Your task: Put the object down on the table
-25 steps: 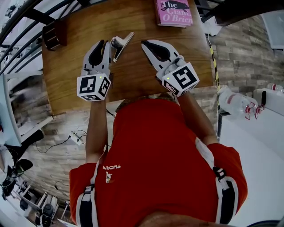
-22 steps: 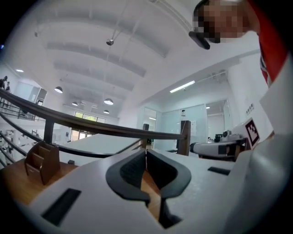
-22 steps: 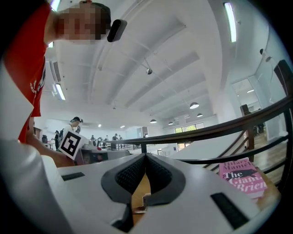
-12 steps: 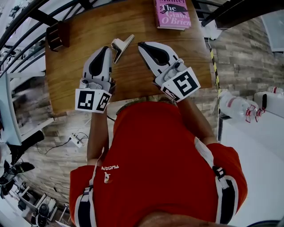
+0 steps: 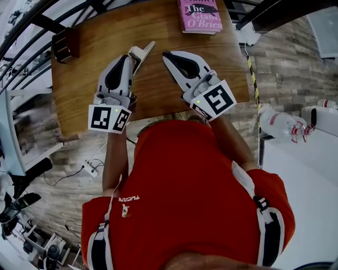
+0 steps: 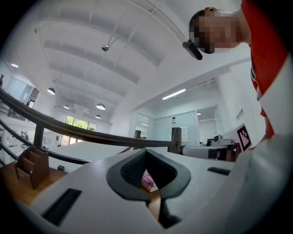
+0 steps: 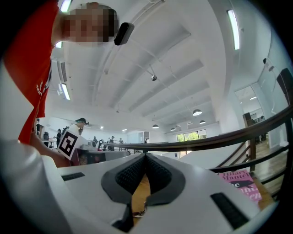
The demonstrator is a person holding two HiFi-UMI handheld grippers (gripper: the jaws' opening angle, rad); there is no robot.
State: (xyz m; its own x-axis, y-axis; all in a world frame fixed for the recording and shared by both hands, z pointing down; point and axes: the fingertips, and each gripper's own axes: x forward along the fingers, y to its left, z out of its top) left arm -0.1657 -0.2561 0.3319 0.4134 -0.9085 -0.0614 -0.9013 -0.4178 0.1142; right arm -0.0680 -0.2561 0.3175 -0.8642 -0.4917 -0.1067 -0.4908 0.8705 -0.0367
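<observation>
A grey metal tool with a flat blade lies on the wooden table, free of both grippers. My left gripper is just on the near side of the tool, with its tips beside the handle. In the left gripper view its jaws are shut with nothing between them. My right gripper is to the right of the tool and clear of it. It is also shut and empty, and the right gripper view shows only table wood behind the pads.
A pink book lies at the table's far edge, also in the right gripper view. A brown wooden holder stands at the far left corner. Dark railings run past the far side. A plastic bottle lies on the floor at right.
My left gripper has drawn back a little toward the person, away from the tool, which stays on the table. The right gripper has barely shifted.
</observation>
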